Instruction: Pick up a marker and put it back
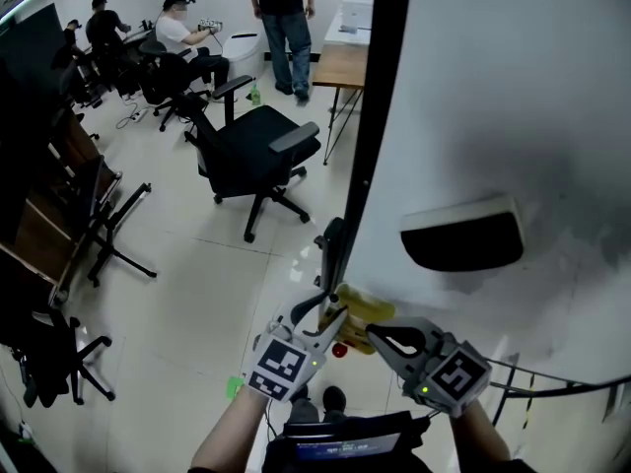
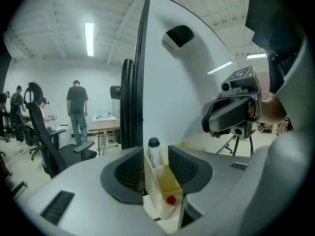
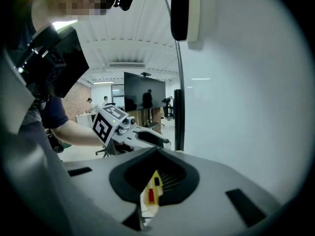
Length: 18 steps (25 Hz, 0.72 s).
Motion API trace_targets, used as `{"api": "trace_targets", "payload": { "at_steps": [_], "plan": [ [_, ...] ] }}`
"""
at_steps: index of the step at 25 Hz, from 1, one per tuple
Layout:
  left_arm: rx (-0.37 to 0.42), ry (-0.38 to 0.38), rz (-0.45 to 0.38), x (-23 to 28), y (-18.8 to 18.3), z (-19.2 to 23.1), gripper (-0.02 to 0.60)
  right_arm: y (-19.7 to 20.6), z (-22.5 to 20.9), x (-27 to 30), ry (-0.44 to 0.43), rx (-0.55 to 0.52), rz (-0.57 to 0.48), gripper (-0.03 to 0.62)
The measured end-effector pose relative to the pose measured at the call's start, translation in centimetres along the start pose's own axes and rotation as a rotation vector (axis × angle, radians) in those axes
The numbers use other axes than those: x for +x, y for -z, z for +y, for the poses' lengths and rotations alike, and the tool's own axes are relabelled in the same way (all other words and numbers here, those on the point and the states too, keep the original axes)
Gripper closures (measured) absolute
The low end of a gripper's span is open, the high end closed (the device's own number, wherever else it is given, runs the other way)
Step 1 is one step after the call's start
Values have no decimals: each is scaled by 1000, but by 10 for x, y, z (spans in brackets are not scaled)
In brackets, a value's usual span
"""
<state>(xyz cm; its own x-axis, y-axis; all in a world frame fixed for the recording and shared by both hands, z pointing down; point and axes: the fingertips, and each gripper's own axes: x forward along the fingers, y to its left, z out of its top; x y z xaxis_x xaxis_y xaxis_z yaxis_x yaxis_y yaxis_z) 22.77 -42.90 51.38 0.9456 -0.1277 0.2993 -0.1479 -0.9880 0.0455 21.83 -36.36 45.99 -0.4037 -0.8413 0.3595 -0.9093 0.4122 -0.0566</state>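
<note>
A yellowish marker tray (image 1: 369,308) hangs at the whiteboard's (image 1: 513,116) lower edge. My left gripper (image 1: 328,306) is open at the tray. In the left gripper view its jaws (image 2: 156,163) stand on either side of the tray (image 2: 167,183). A white marker with a black cap (image 2: 154,151) stands upright in the tray, and a red cap (image 2: 171,199) shows lower down. The pads press on nothing. My right gripper (image 1: 373,336) hovers just right of the tray, shut and empty. In the right gripper view the tray (image 3: 152,191) shows through the slit below its closed tips (image 3: 156,154).
A black eraser (image 1: 463,236) sticks to the board above the grippers. The board's black edge post (image 1: 365,166) runs up beside the tray. A black office chair (image 1: 261,151) stands on the tiled floor to the left. Several people and a wooden table (image 1: 345,62) are far back.
</note>
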Motion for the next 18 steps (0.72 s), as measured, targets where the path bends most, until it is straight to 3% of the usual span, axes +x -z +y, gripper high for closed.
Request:
{"api": "trace_targets", "payload": {
  "at_steps": [13, 16, 18],
  "plan": [
    [-14, 25, -45, 12, -1, 0, 434, 0, 1, 6, -8, 6, 29, 580],
    [-18, 16, -62, 12, -2, 1, 499, 0, 1, 6, -8, 15, 31, 580],
    [-12, 18, -63, 12, -3, 0, 509, 0, 2, 6, -11, 13, 32, 580]
  ]
}}
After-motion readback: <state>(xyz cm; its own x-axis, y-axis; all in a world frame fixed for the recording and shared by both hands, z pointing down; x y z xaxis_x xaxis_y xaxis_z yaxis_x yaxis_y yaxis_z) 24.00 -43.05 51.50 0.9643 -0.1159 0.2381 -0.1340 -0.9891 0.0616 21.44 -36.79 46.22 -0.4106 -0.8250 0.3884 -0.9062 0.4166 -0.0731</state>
